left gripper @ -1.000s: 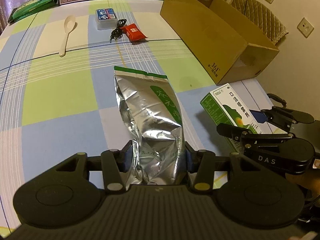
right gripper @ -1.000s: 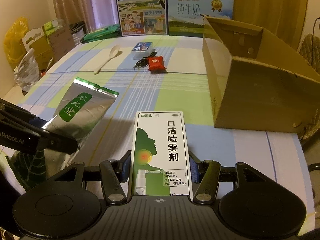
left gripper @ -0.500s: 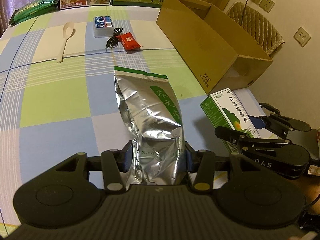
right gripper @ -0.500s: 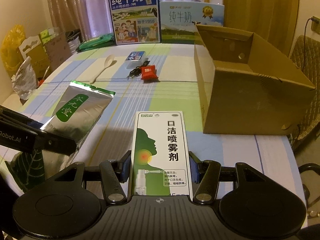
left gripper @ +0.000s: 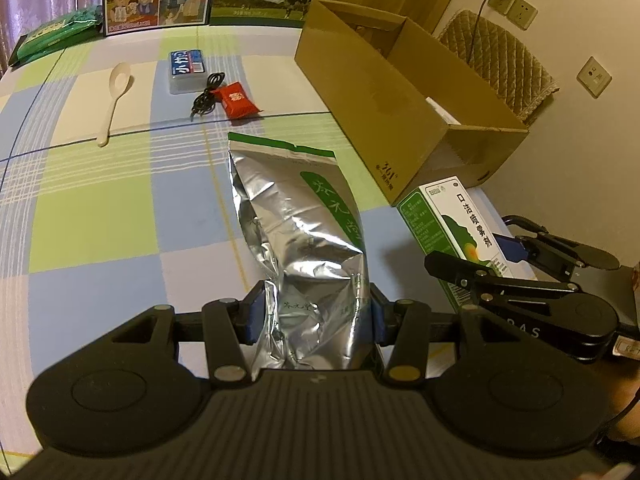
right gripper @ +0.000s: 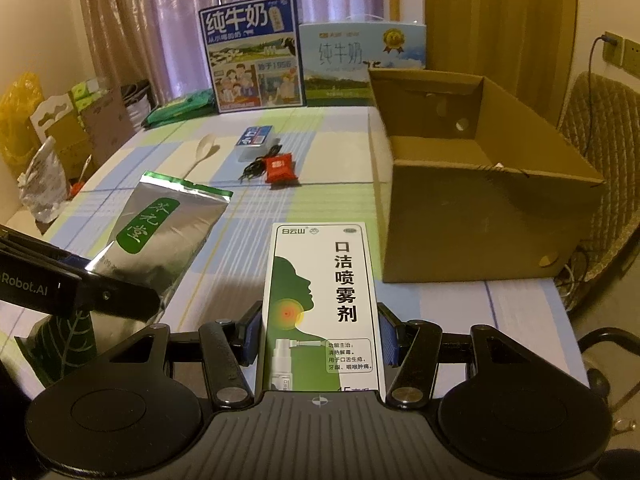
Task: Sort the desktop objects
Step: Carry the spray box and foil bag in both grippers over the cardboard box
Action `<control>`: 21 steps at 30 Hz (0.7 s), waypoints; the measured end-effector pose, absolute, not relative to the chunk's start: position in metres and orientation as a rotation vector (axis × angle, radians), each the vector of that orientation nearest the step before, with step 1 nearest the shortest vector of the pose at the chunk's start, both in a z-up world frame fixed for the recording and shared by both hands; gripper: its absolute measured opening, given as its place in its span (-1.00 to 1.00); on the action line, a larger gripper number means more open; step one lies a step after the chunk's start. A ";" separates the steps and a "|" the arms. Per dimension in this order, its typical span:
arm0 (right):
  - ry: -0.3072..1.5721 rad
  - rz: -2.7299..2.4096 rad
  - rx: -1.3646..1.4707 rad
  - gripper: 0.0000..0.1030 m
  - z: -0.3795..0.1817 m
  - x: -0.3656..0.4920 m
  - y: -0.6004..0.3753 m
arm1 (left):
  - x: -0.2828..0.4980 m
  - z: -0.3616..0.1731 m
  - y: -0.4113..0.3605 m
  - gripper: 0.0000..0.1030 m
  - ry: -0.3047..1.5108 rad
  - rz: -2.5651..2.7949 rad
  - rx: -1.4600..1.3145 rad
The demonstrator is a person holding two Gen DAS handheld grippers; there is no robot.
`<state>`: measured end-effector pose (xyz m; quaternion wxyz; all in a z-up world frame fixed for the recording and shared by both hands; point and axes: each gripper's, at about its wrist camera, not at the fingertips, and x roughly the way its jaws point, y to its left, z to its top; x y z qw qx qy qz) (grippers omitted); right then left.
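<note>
Squeezing a shiny silver bag [left gripper: 304, 248], the left hand-held gripper [left gripper: 314, 316], right hand-held gripper [right gripper: 320, 336] clamped on a white spray box [right gripper: 322, 304], both above the checked surface [left gripper: 100, 208], cardboard box [right gripper: 480, 200] inside seen only from the right view, wall sockets [left gripper: 520, 10] clearer from the left.

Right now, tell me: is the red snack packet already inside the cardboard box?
No, the red snack packet lies on the checked tablecloth beside a black cable, left of the cardboard box.

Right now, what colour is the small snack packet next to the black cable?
Red, with a white label; the snack packet shows best in the right wrist view.
</note>
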<state>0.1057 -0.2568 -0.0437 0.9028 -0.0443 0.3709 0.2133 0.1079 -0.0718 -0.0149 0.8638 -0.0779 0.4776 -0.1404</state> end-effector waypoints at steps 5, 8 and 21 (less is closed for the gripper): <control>0.753 0.417 -0.076 0.03 -0.037 0.108 -0.268 | 0.110 -0.012 -0.080 -0.15 0.996 -0.307 -0.157; 0.744 0.402 -0.068 0.03 -0.033 0.109 -0.275 | 0.112 -0.009 -0.084 -0.15 0.991 -0.314 -0.156; 0.715 0.350 -0.044 0.03 -0.022 0.113 -0.300 | 0.119 -0.001 -0.100 -0.15 0.975 -0.342 -0.149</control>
